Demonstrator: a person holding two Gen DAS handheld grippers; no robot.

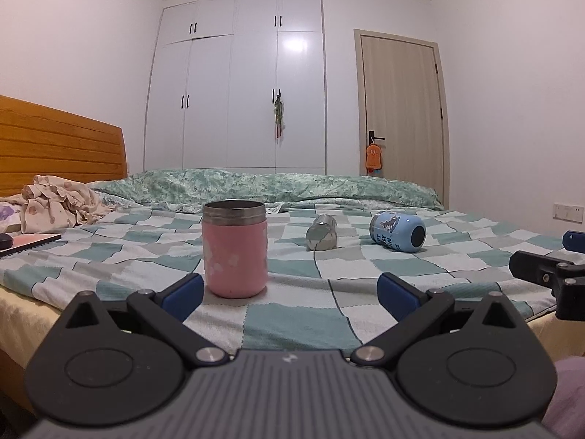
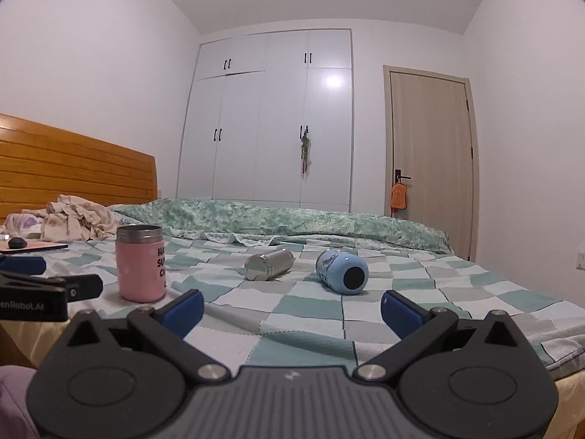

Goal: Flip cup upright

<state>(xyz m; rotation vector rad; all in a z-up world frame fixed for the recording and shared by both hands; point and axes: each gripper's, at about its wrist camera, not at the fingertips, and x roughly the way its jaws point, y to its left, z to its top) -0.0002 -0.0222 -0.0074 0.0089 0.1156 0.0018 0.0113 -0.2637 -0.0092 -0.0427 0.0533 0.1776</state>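
Note:
A pink cup point(image 1: 235, 248) with a steel rim stands upright on the checked bedspread, just beyond my left gripper point(image 1: 290, 298), which is open and empty. It also shows in the right wrist view point(image 2: 140, 263). A steel cup point(image 1: 321, 232) lies on its side in the middle; it shows in the right wrist view point(image 2: 269, 264) too. A blue cup point(image 1: 397, 231) lies on its side, its base facing me; it also shows in the right wrist view point(image 2: 342, 271). My right gripper point(image 2: 292, 311) is open and empty, short of the blue cup.
The bed point(image 1: 109, 256) has a wooden headboard point(image 1: 55, 139) at left, crumpled clothes point(image 1: 58, 205) and a flat book point(image 1: 29, 243) near it. A green quilt point(image 1: 274, 186) lies along the far side. A wardrobe point(image 1: 237, 84) and a door point(image 1: 402, 109) stand behind.

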